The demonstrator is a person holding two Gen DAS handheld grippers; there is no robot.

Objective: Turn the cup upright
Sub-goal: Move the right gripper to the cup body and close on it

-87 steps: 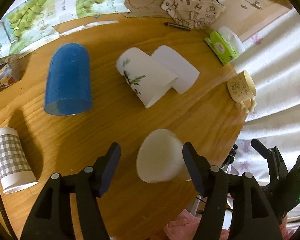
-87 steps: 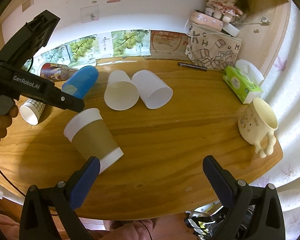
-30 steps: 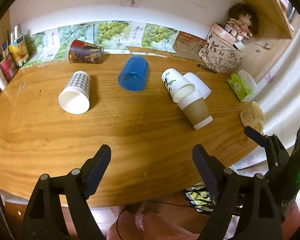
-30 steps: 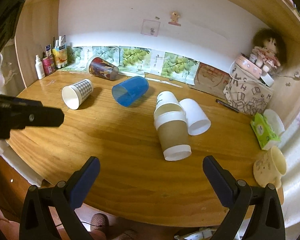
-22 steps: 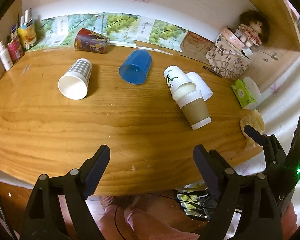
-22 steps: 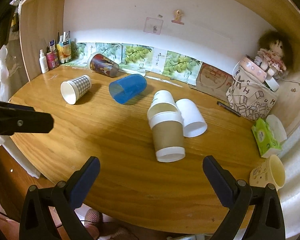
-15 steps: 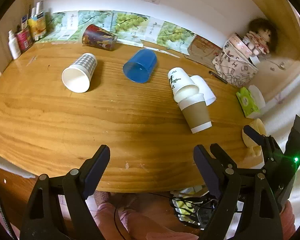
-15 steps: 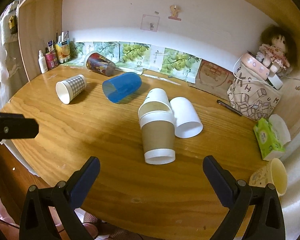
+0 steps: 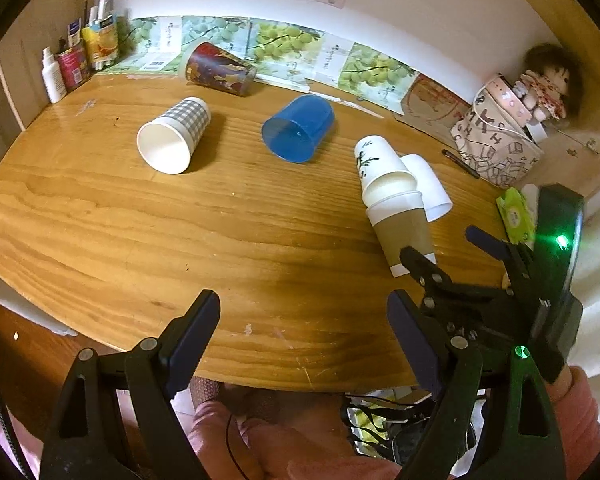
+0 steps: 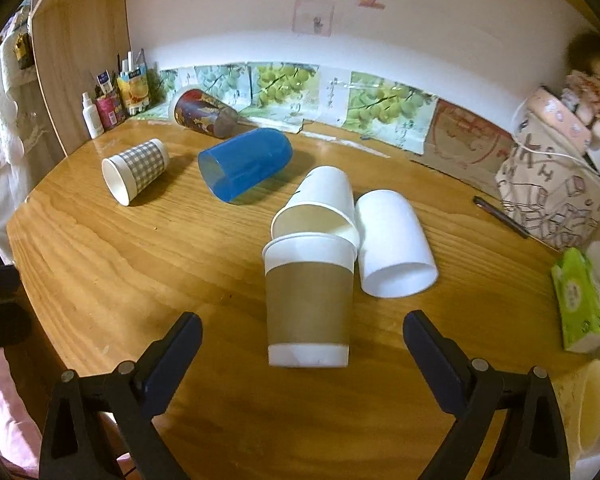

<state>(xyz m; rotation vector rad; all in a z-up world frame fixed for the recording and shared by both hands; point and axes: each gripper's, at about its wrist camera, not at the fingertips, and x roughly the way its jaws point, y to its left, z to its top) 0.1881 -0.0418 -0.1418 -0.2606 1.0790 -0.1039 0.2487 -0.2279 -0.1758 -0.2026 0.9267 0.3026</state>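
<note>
None of the flipping is done, as far as I can judge; every cup I see lies on its side on the table (image 10: 112, 272), so all of it is left. My right tongs (image 10: 302, 342) are spread wide with nothing between them, hovering just short of the brown-sleeved paper cup (image 10: 308, 300), which lies at twelve o'clock from them, its white base end toward me and its rim pointing away; I take it for the cup in hand. My left tongs (image 9: 304, 322) are also spread and empty, held back over the near table edge, with that same cup at about two o'clock from them.

The sleeved cup is thin white paper with a matt brown band, a tapered cylinder that I expect to dent under a hard squeeze. Its rim meets the mouth of a white paper cup with a leaf print (image 10: 320, 204) lying at twelve o'clock behind it; I cannot tell whether they nest or merely touch. A plain white cup (image 10: 392, 248) lies just beside them at one o'clock, mouth toward me. Farther off at eleven o'clock lie a glossy blue plastic tumbler (image 10: 244, 168), round-ended and translucent, a grey-checked paper cup (image 10: 136, 172), and a dark red printed cup (image 10: 202, 118) by the wall. The table is varnished wood with bold grain, smooth and likely slippery under a rolling cup.
</note>
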